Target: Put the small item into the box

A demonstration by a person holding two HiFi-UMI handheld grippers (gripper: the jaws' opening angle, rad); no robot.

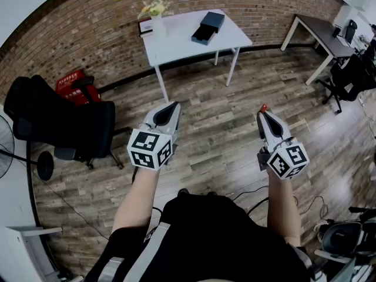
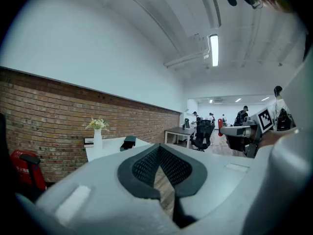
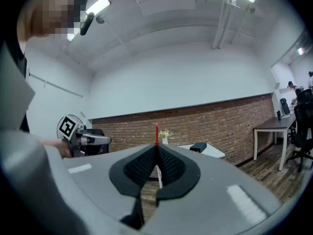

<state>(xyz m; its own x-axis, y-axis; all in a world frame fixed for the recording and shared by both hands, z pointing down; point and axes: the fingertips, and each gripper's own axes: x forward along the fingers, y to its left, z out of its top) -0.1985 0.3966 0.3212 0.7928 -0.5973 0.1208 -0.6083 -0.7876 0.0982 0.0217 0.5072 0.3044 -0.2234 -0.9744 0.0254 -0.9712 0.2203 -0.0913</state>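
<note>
One red item (image 1: 264, 107) in right gripper (image 1: 263, 113), box (image 1: 208, 27) on table (image 1: 176, 43), chair (image 1: 64, 128) at left

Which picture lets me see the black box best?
The head view. It looks down on the box on the white table, so its top and shape show. In the left gripper view and the right gripper view the box is only a tiny dark shape, seen side-on from far away.
</note>
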